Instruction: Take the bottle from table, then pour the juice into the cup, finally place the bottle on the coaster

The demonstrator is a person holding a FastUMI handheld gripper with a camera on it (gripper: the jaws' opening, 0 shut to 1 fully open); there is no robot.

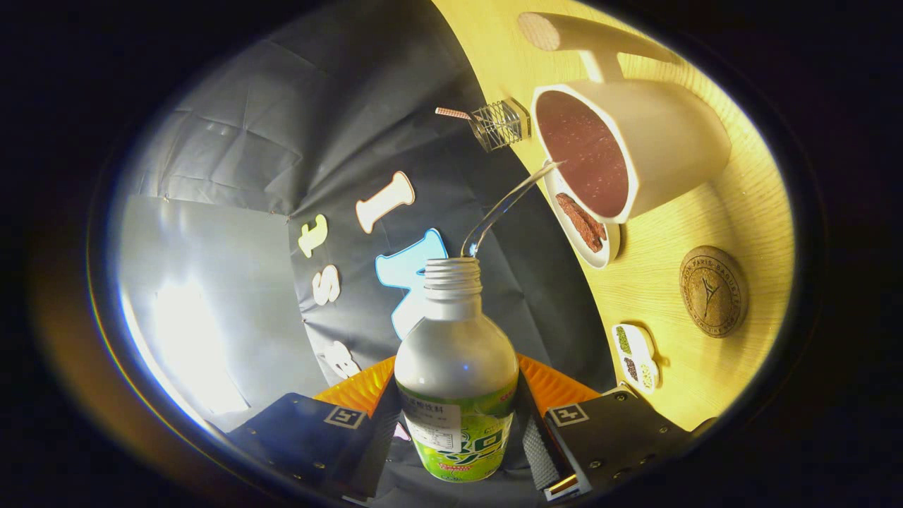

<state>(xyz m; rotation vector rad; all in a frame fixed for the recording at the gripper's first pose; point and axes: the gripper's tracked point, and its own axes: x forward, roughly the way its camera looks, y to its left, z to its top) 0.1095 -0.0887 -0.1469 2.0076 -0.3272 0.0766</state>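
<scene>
My gripper [457, 430] is shut on a green-labelled bottle [455, 367], one finger pressing each side of its body. The bottle is uncapped and tipped over, so the wooden table [677, 282] stands on edge in the gripper view. A thin clear stream of juice [504, 206] arcs from the threaded mouth into a white cup [638, 152] with a reddish-brown inside and a long handle. The stream meets the cup's near rim. A round cork coaster [712, 291] lies on the table beyond the fingers, on the near side of the cup.
A small white dish [580, 248] with a brown snack sits against the cup. A little wire rack [499, 125] stands by the table's far edge. A small white dish of seasonings [636, 355] lies close to the coaster. Black cloth wall hangs behind.
</scene>
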